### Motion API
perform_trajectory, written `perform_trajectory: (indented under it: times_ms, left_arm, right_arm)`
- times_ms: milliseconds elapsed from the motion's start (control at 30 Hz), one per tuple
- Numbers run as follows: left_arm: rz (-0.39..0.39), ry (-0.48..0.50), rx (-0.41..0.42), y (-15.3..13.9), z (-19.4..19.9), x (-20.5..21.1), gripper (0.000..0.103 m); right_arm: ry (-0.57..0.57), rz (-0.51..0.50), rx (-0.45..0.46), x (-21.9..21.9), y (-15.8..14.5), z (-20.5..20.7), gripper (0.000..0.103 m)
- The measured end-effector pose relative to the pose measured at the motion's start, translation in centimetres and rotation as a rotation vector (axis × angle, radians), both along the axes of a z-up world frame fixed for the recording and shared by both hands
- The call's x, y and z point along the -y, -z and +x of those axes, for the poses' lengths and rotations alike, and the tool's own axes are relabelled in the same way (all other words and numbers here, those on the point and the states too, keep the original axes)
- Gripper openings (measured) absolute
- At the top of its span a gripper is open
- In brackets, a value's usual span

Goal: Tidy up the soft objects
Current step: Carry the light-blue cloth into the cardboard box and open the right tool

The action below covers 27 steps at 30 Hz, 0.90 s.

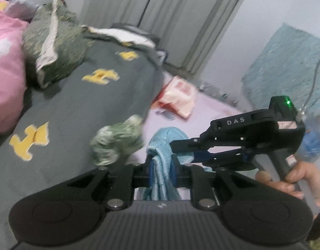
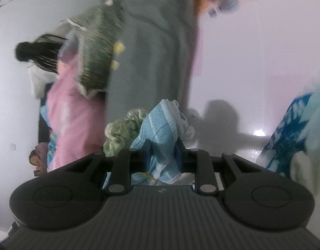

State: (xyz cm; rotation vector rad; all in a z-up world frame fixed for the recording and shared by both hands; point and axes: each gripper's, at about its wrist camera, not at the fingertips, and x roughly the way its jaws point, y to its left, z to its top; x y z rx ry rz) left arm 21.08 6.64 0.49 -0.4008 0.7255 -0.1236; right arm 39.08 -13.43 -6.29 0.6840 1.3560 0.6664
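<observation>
1. while both views are motion-blurred, the left gripper (image 1: 161, 167) is plainly clamped tight on a light blue cloth (image 1: 160, 179), fabric bunched between its jaws and hanging down below them.
2. right gripper (image 2: 160, 156) is also closed on the same light blue cloth (image 2: 158, 133); in the right wrist view the woven fabric is pinched between the jaws, with a whitish edge at the top.
3. from the left wrist view the right gripper (image 1: 181, 146) comes in from the right, its tips on the cloth just above the left gripper's tips; a hand (image 1: 293, 177) holds its handle, and a green light shows on its body.
4. the cloth sits held off the pale lilac floor (image 1: 212, 108), just beside the edge of a grey blanket (image 1: 87, 104) with yellow shapes.
5. a green-and-white scrunched soft item (image 1: 118, 141) sits just left of the cloth at the blanket edge; also seen in the right wrist view (image 2: 122, 131), touching the cloth.
6. on the blanket, farther back: a green cushion (image 1: 53, 48) with white trim, a pink bedding pile (image 1: 6, 66) at far left.
7. a red-and-white packet (image 1: 176, 95) lies on the floor beyond, well apart from the cloth; grey curtains (image 1: 170, 16) behind; a teal textured fabric (image 1: 289, 66) at right.
</observation>
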Motion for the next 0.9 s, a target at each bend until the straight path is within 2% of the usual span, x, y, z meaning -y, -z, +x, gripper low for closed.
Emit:
perform_trajectory:
  times_ms: [133,233,433,500,567,733,900]
  left_arm:
    - [-0.049,0.057,0.036,-2.0,-0.2,1.7,0.017]
    - [-0.085,0.139,0.062,-3.4,-0.3,4.3,0.017]
    - [-0.181,0.402,0.077,-4.1,0.2,13.0,0.018]
    - [-0.213,0.501,0.058,-3.9,0.6,16.2,0.029]
    - [-0.219,0.554,0.041,-3.4,1.1,18.7,0.031]
    - [-0.166,0.578,0.011,-2.1,2.2,21.7,0.032]
    - [-0.135,0.523,-0.009,-0.7,2.9,20.7,0.037]
  right_arm:
    - [0.014,0.023,0.085,2.6,-3.6,-0.6,0.022]
    - [0.028,0.029,0.151,5.8,-6.2,-1.7,0.022]
    - [0.129,0.005,0.24,16.8,-10.2,-5.7,0.022]
    - [0.182,-0.032,0.275,21.6,-11.6,-8.0,0.022]
    - [0.245,-0.082,0.313,26.2,-12.9,-10.7,0.022]
    - [0.385,-0.255,0.414,35.1,-16.0,-17.6,0.02]
    - [0.384,-0.474,0.468,40.2,-18.3,-23.3,0.018]
